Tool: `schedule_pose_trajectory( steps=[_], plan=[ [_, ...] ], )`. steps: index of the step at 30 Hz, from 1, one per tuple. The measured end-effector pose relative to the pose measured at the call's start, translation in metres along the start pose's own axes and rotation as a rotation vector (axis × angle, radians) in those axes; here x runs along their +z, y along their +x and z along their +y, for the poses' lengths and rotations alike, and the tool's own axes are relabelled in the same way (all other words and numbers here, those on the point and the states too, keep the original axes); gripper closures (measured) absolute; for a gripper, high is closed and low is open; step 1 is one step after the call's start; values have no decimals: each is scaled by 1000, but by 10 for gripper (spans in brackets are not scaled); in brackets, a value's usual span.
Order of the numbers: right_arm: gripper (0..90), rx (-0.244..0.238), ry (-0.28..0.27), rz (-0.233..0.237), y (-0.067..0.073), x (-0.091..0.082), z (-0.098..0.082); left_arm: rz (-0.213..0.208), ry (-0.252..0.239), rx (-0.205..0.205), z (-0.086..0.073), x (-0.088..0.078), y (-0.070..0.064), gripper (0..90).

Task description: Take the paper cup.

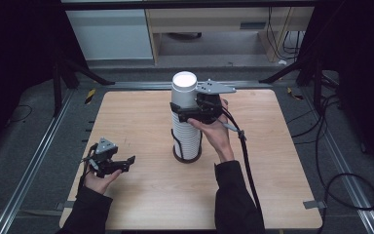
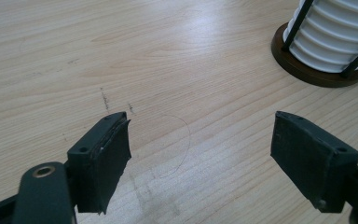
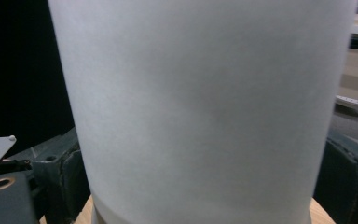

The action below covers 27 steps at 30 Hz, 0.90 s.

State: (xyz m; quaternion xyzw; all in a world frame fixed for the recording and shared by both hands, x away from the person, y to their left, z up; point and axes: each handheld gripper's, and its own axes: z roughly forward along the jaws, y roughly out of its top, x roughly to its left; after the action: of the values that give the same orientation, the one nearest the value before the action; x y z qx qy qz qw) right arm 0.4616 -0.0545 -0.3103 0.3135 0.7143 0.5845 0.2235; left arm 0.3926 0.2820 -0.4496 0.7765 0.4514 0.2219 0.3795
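White cups, black rack, dark brown base; light wood-grain table; grippers apparently black.

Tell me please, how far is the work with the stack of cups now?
Done: the right gripper has reached the top cup of the stack in its holder; its jaws flank the cup. In hand: getting a grip; whether the pads press is unclear. Left: lifting the cup off, it sits on the stack. The left gripper is open over the table.
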Motion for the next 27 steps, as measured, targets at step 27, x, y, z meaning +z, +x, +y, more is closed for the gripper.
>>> schedule_pose_trajectory(
  steps=[27],
  plan=[
    [139,-45,-65,-1,4,-16,24,0,-2,-4,0,-1,1,192]
  ],
)
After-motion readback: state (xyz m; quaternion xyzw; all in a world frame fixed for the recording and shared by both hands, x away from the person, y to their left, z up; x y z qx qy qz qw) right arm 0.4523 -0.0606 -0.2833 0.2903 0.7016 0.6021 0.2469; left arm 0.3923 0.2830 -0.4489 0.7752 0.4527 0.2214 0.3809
